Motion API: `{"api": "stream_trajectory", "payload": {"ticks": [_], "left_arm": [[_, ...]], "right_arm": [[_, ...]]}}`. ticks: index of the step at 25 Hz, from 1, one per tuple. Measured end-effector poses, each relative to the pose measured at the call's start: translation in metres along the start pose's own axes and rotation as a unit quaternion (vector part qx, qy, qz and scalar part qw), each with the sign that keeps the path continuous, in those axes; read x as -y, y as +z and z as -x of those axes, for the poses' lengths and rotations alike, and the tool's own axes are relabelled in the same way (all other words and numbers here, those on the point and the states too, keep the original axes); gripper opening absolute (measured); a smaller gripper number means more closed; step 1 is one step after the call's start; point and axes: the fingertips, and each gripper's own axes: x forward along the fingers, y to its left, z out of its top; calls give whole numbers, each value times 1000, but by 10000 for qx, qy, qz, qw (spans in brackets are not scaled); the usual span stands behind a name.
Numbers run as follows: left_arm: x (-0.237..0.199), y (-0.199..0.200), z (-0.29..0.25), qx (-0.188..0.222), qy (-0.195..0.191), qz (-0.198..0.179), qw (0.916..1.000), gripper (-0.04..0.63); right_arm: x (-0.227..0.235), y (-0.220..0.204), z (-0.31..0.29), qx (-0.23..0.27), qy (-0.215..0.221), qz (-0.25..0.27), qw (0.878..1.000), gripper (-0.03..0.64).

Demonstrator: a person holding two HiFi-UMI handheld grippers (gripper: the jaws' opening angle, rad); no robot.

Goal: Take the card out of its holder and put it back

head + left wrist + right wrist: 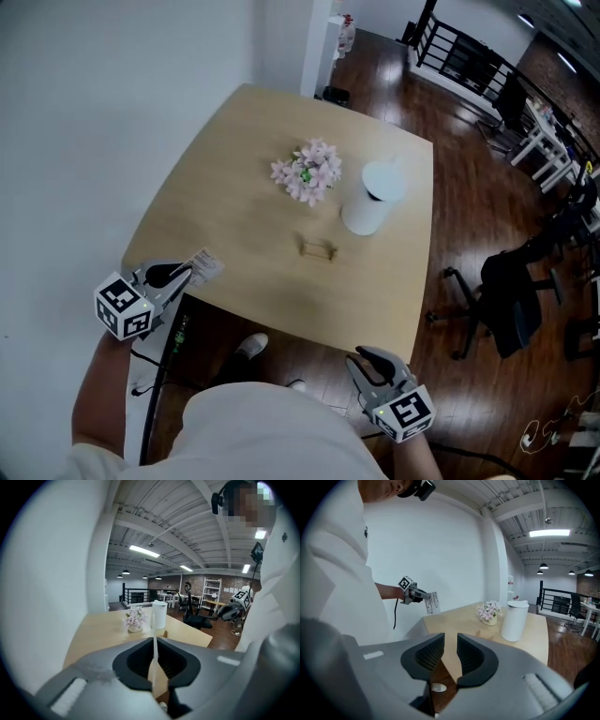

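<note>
- Card is out of its holder: 1st half of the task looks done, the return leg is left.
- Left gripper is clamped on the card, held off the near-left edge of the table, well apart from the holder. In the left gripper view the card shows edge-on, pinched between the pads.
- Holder sits empty mid-table, just in front of the flower bunch and the white lidded container.
- Right gripper hovers past the table's near-right corner. Its jaws stand a bit apart w/ nothing between them, so it looks idle.
- Left to do, as I judge it: carry the card over the holder, line its edge up w/ the slot, seat it, let go.
- Hard to see: the holder is small in the head view and its slot can't be made out. Print on the card is unreadable. Container type is unclear (jug or bin). Person's arms are cut off at the frame bottom.
</note>
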Motion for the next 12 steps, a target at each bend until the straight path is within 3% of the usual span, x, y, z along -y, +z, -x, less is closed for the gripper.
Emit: {"api": "stream_trajectory", "payload": {"ticks": [5, 12], "left_arm": [[9, 44, -57, 142, -907, -494, 9946, 17], [29, 84, -152, 178, -2117, -1074, 9713, 17]], "right_arm": [[4, 5, 5, -42, -423, -187, 9989, 90], [7, 3, 14, -151, -1230, -617, 9904, 90]]}}
